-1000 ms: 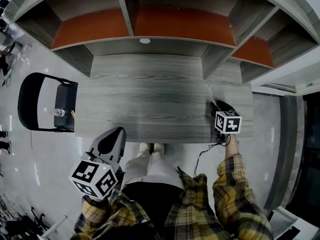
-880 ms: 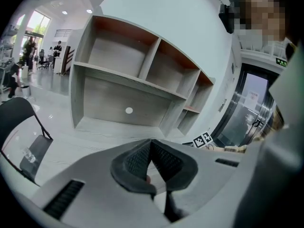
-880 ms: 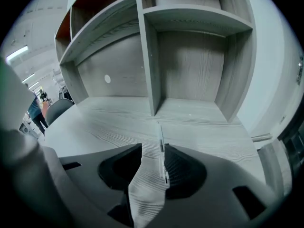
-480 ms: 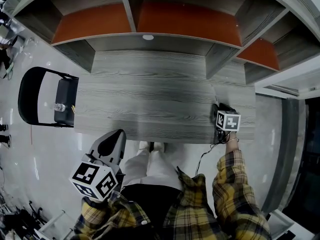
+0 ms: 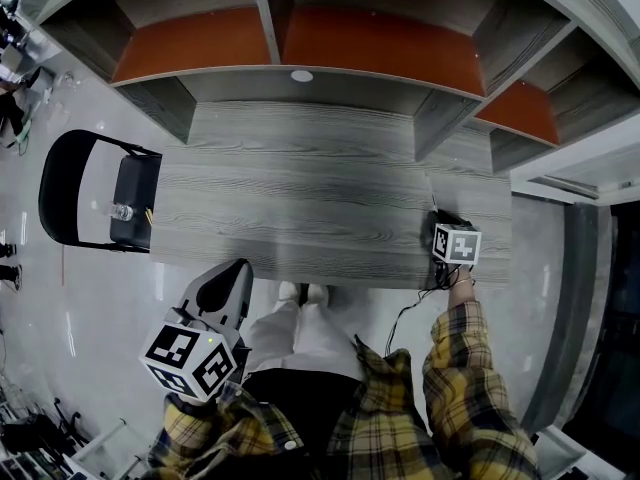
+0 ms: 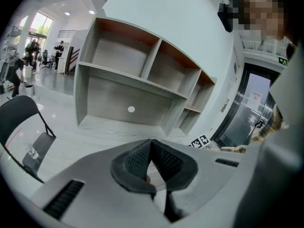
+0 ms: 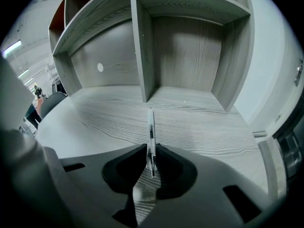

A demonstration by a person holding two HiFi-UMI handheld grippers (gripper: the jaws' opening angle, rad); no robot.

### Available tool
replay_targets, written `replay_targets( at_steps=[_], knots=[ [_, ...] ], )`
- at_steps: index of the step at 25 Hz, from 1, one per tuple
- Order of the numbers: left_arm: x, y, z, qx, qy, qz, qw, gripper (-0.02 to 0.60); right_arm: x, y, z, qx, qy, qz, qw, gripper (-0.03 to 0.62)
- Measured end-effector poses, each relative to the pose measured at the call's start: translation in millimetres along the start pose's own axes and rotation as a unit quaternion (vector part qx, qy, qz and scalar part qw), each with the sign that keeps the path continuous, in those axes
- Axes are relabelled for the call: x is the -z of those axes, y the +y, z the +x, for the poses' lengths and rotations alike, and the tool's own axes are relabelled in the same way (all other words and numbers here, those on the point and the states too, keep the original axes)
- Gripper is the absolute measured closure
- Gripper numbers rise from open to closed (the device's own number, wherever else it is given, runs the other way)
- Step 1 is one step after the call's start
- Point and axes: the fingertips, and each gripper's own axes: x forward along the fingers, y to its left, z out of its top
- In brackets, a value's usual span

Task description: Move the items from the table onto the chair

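Note:
A thin clear pen (image 7: 150,127) lies on the grey wood table (image 5: 300,188) near its right end, pointing toward the shelves. My right gripper (image 7: 151,150) is low over the table there (image 5: 440,218). Its jaws are closing, with the pen's near end pinched between the pads. My left gripper (image 5: 236,268) hangs off the table's front edge, shut with nothing in it (image 6: 151,142). The black chair (image 5: 75,193) stands at the table's left end. On its seat are a small clear bottle (image 5: 122,211) and a yellowish item.
An open shelf unit (image 5: 300,48) with orange back panels runs along the table's far side. A black cable (image 5: 410,313) hangs below the right gripper. In the left gripper view the chair (image 6: 23,122) and bottle (image 6: 32,152) show at left, with people far off in the hall.
The dark jaws of the right gripper look narrower than a second ago. Both grippers stay where they were, and the head view has shifted slightly.

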Motion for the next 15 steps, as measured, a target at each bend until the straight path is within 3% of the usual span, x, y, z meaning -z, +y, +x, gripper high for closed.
replay_targets(
  at_steps=[7, 15],
  knots=[
    [-2, -5, -4, 0.003, -0.013, -0.001, 0.9999, 0.578, -15, 11, -17, -0.021, -0.039, 0.026, 0.999, 0.528],
    [-10, -25, -1, 0.026, -0.037, 0.003, 0.999, 0.578, -46, 49, -68, -0.082, -0.112, 0.08, 0.987, 0.528]
  ],
)
